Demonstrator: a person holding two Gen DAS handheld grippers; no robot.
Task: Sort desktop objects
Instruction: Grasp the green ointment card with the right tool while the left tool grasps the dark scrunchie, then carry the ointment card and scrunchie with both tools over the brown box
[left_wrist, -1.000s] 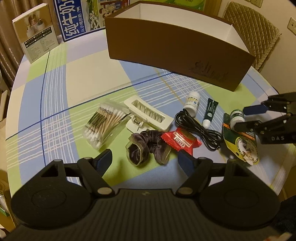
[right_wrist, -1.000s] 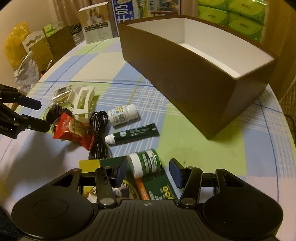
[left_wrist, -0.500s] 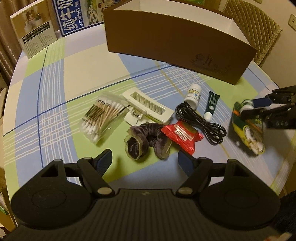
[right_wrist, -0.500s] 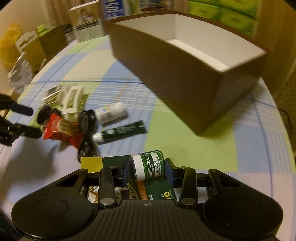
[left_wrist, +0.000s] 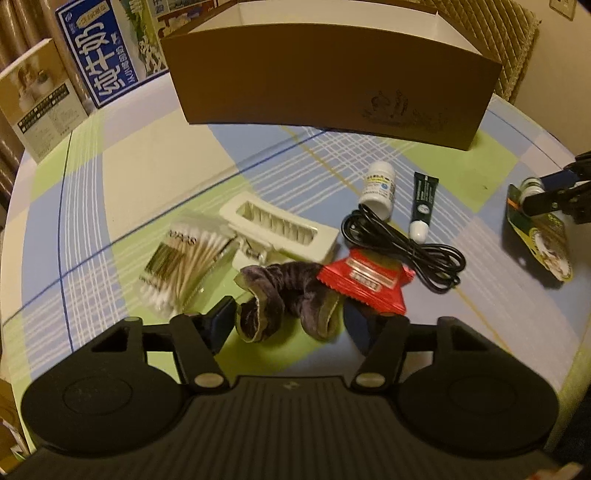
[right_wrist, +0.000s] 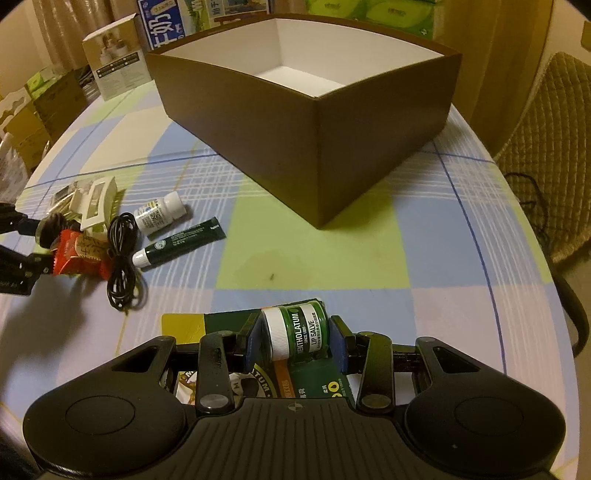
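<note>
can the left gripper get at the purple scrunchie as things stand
Probably yes: the left gripper has just been closing with the purple scrunchie between its fingers, pads not clearly pressing. Only the red packet crowds its right side.

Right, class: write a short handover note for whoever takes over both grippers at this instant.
Right gripper: fingers shut on the lip salve jar, still on its backing card, low over the table.
Left gripper: fingers have just been closing around the purple scrunchie; not pressing yet.
Brown box: nothing visible inside.
Done: nothing sorted.
Left on the table: cotton swabs, hair clip, red packet, cable, white bottle, green tube.
</note>
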